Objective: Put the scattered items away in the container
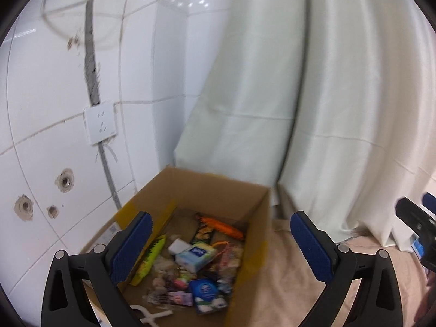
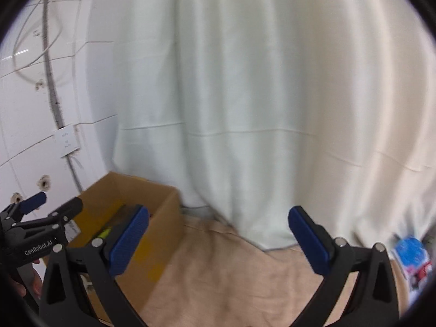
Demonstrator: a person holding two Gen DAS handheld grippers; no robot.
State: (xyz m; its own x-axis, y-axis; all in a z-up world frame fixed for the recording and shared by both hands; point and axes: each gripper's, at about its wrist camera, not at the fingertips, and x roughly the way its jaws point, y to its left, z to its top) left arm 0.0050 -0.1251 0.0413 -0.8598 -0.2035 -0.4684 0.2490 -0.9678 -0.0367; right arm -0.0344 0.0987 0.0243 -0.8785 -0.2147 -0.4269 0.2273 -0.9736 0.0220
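Observation:
An open cardboard box (image 1: 218,190) stands in the corner of the room and holds several items: a tissue pack (image 1: 194,256), an orange packet (image 1: 223,226), a green packet (image 1: 150,259) and a blue pack (image 1: 205,293). My left gripper (image 1: 220,242) hangs open above the box with nothing between its fingers. In the right wrist view the box (image 2: 160,218) lies to the left, and my right gripper (image 2: 218,239) stands open and empty over the beige cloth (image 2: 231,272). A blue packet (image 2: 411,250) lies at the far right edge.
White tiled wall (image 1: 54,109) with a socket (image 1: 100,125) stands left of the box. A pale curtain (image 1: 327,95) hangs behind the box and the cloth. The other gripper (image 2: 32,226) shows at the left edge of the right wrist view.

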